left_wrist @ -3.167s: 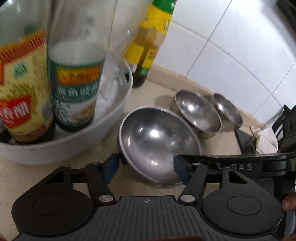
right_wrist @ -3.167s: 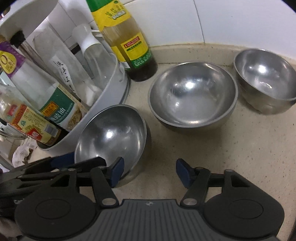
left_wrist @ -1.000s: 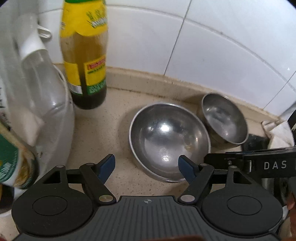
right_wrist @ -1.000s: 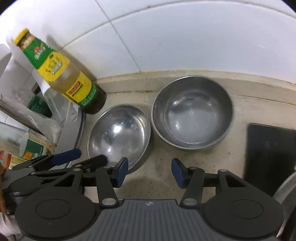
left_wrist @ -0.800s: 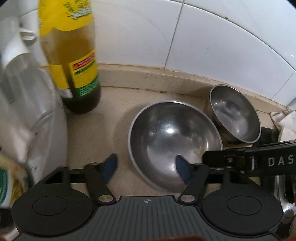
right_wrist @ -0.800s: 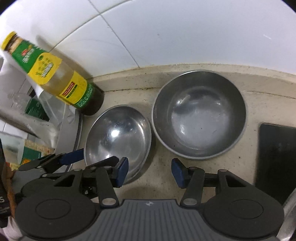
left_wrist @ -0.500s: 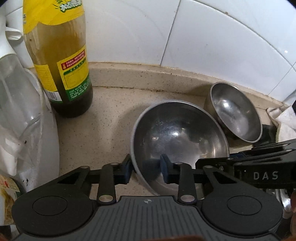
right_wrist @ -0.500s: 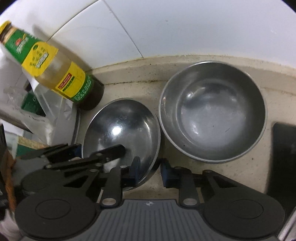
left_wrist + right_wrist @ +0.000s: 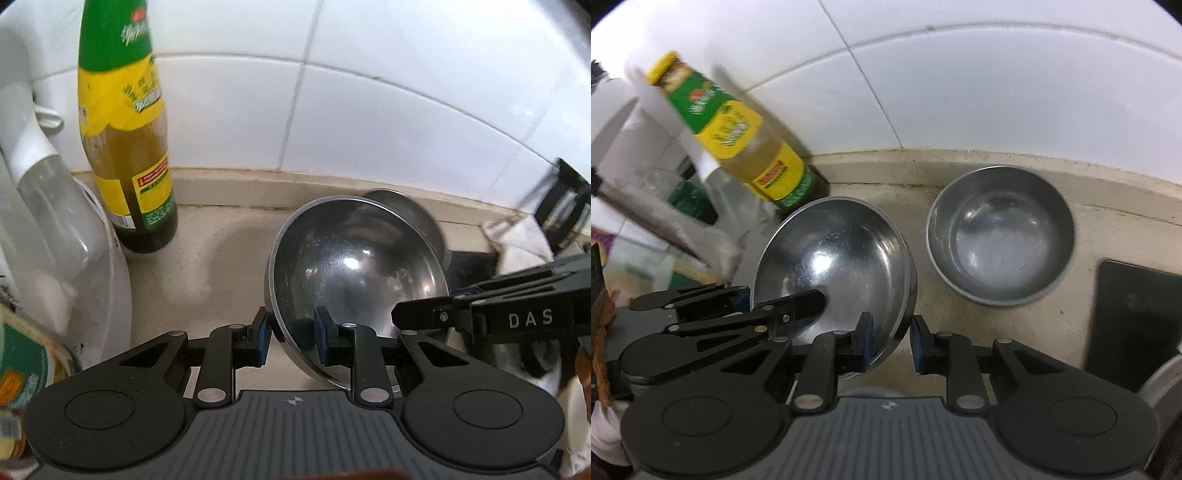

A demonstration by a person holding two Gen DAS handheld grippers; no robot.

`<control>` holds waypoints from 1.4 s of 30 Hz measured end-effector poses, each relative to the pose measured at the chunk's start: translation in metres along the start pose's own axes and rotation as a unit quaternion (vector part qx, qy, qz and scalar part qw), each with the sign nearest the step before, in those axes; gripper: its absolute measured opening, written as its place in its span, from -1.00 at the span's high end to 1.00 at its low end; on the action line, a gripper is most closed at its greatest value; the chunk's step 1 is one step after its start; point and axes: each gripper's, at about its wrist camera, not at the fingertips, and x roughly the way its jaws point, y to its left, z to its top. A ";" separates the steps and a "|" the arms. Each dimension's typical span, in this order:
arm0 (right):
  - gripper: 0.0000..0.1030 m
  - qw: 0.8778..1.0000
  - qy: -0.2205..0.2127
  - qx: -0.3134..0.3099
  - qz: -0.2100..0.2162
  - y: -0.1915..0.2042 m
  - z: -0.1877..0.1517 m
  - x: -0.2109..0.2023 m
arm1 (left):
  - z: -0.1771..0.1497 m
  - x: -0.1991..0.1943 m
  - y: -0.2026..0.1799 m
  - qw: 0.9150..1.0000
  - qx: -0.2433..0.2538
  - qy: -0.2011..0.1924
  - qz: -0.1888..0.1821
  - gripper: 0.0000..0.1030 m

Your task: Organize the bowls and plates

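A large steel bowl (image 9: 354, 266) is pinched at its rim by both grippers and is tilted, lifted off the counter. My left gripper (image 9: 291, 338) is shut on its near left rim. My right gripper (image 9: 890, 341) is shut on the bowl's right rim; the bowl also shows in the right wrist view (image 9: 831, 266). A second, smaller steel bowl (image 9: 1001, 236) stands upright on the counter to the right, close to the wall. In the left wrist view it (image 9: 410, 210) is mostly hidden behind the held bowl.
A tall sauce bottle (image 9: 125, 147) with a yellow and green label stands by the tiled wall at left. A white tub (image 9: 107, 280) holding several bottles is at far left. A black flat object (image 9: 1134, 317) lies on the counter at right. A crumpled cloth (image 9: 517, 240) lies behind it.
Both grippers closed on the large bowl's rim, one on each side. The bowl has since risen and tilted off the counter.
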 end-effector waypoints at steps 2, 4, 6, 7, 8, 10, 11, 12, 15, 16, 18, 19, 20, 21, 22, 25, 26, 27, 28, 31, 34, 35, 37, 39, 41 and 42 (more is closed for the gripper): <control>0.58 1.000 -0.002 -0.008 -0.002 0.003 -0.009 -0.015 | -0.007 -0.012 -0.009 1.000 0.009 -0.002 -0.006 0.35; 0.58 1.000 -0.003 -0.010 -0.001 0.005 -0.020 -0.029 | -0.014 -0.022 -0.018 1.000 0.016 -0.003 -0.014 0.34; 0.58 1.000 -0.001 -0.008 -0.002 0.004 -0.030 -0.039 | -0.022 -0.028 -0.027 1.000 0.022 0.000 -0.021 0.34; 0.58 1.000 0.002 -0.008 -0.003 0.005 -0.035 -0.043 | -0.027 -0.029 -0.030 0.999 0.025 0.001 -0.024 0.34; 0.58 1.000 0.004 -0.008 -0.004 0.006 -0.040 -0.045 | -0.032 -0.031 -0.034 0.999 0.029 0.003 -0.026 0.34; 0.58 1.000 0.009 -0.007 -0.008 0.002 -0.051 -0.047 | -0.040 -0.030 -0.041 0.999 0.038 0.009 -0.028 0.33; 0.58 1.000 0.011 -0.007 -0.010 0.001 -0.057 -0.048 | -0.043 -0.029 -0.043 0.999 0.041 0.013 -0.028 0.33; 0.58 1.000 0.016 -0.006 -0.011 -0.001 -0.062 -0.047 | -0.047 -0.028 -0.045 0.999 0.042 0.017 -0.028 0.33; 0.58 0.999 0.030 0.001 -0.011 -0.006 -0.075 -0.038 | -0.055 -0.024 -0.044 0.998 0.043 0.026 -0.028 0.33; 0.58 0.999 0.035 0.001 -0.012 -0.008 -0.079 -0.036 | -0.057 -0.023 -0.044 0.998 0.044 0.028 -0.028 0.33; 0.58 0.999 0.038 -0.003 -0.016 -0.008 -0.085 -0.033 | -0.062 -0.023 -0.044 0.998 0.044 0.032 -0.029 0.33; 0.58 0.999 0.040 -0.004 -0.018 -0.007 -0.087 -0.032 | -0.064 -0.023 -0.044 0.998 0.042 0.033 -0.029 0.33; 0.58 0.999 0.041 -0.003 -0.018 -0.008 -0.088 -0.031 | -0.064 -0.022 -0.043 0.998 0.041 0.035 -0.031 0.33; 0.58 0.999 0.042 -0.004 -0.020 -0.008 -0.088 -0.031 | -0.065 -0.021 -0.043 0.998 0.040 0.037 -0.034 0.33; 0.57 0.999 0.041 -0.005 -0.022 -0.009 -0.091 -0.033 | -0.066 -0.019 -0.042 0.998 0.040 0.038 -0.035 0.33; 0.57 0.999 0.040 -0.008 -0.026 -0.009 -0.092 -0.034 | -0.068 -0.018 -0.044 0.998 0.041 0.040 -0.038 0.33; 0.56 0.999 0.041 -0.009 -0.028 -0.009 -0.093 -0.034 | -0.068 -0.018 -0.044 0.998 0.043 0.040 -0.038 0.33; 0.55 0.999 0.043 -0.009 -0.030 -0.009 -0.093 -0.033 | -0.069 -0.018 -0.045 0.997 0.044 0.041 -0.039 0.33; 0.52 0.998 0.046 -0.010 -0.032 -0.008 -0.094 -0.032 | -0.069 -0.017 -0.046 0.997 0.045 0.042 -0.039 0.33; 0.51 0.998 0.046 -0.012 -0.036 -0.008 -0.093 -0.030 | -0.069 -0.016 -0.045 0.997 0.048 0.045 -0.040 0.32; 0.51 0.998 0.046 -0.012 -0.037 -0.009 -0.093 -0.031 | -0.070 -0.017 -0.043 0.997 0.050 0.047 -0.039 0.27; 0.50 0.998 0.046 -0.011 -0.039 -0.009 -0.093 -0.031 | -0.070 -0.018 -0.041 0.997 0.051 0.047 -0.041 0.27; 0.50 0.998 0.044 -0.014 -0.038 -0.010 -0.092 -0.033 | -0.070 -0.020 -0.039 0.997 0.050 0.046 -0.041 0.20; 0.50 0.998 0.040 -0.015 -0.037 -0.010 -0.092 -0.036 | -0.068 -0.025 -0.039 0.997 0.056 0.035 -0.027 0.01; 0.49 0.999 0.035 -0.018 -0.037 -0.009 -0.091 -0.040 | -0.064 -0.031 -0.035 0.998 0.059 0.023 -0.018 -0.02; 0.49 0.999 0.033 -0.018 -0.037 -0.009 -0.091 -0.041 | -0.062 -0.032 -0.032 0.998 0.053 0.021 -0.018 -0.02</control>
